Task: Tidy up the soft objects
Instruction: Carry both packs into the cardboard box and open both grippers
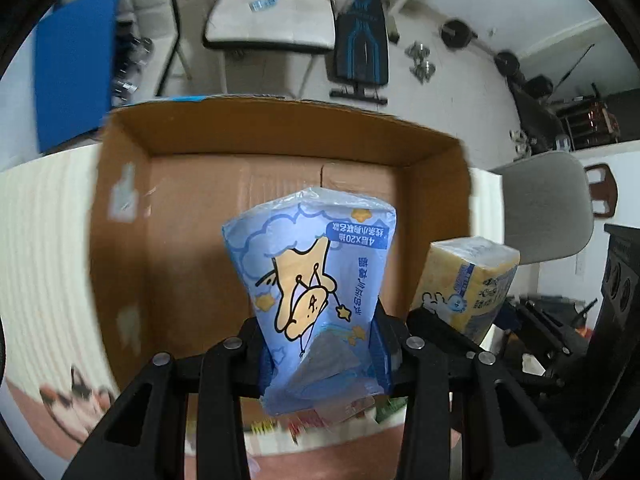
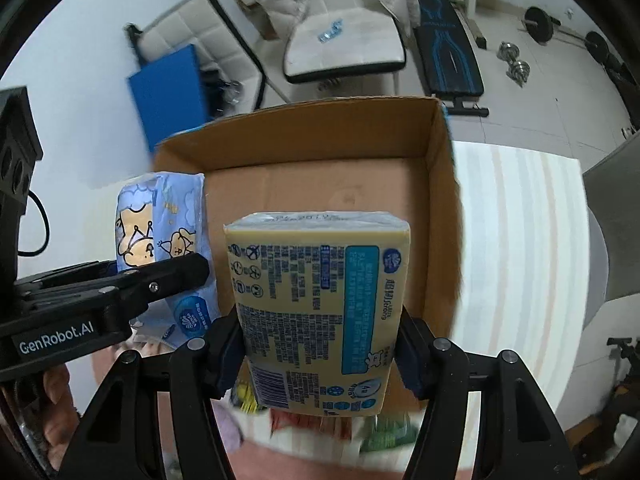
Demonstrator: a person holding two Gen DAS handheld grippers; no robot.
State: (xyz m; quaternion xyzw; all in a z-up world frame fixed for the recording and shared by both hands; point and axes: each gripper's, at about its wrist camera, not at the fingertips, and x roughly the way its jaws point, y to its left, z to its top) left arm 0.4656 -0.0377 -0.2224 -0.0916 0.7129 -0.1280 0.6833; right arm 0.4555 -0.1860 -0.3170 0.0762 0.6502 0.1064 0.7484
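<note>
Seen from two wrist cameras pointing steeply down over an open cardboard box [image 1: 280,168] resting on a bench [image 2: 520,220] covered in a pale striped cloth.

Left view: a soft blue tissue pack [image 1: 316,300], glossy plastic wrap printed with clouds, yellow stars and a cream cartoon dog, squeezed narrow at its lower end. Pinched there by the left claw [image 1: 324,360], closed about as tight as it goes, blue pads pressed into both sides of the wrap. Pack hanging in the air above the box's bare brown floor, not touching it. At right in the same view, the yellow tissue pack [image 1: 468,280], just beside the box's right wall.

Right view: the yellow tissue pack [image 2: 320,304], a firm brick shape in clear film, pale yellow with a teal label panel, dense small print and a barcode. Gripped across its width by the right claw [image 2: 320,356], roughly half open, pads pressing on both sides. Pack held up above the box interior. At left, the blue pack [image 2: 164,240] in the other claw, near the box's left wall.

Edges of both views blurred.
</note>
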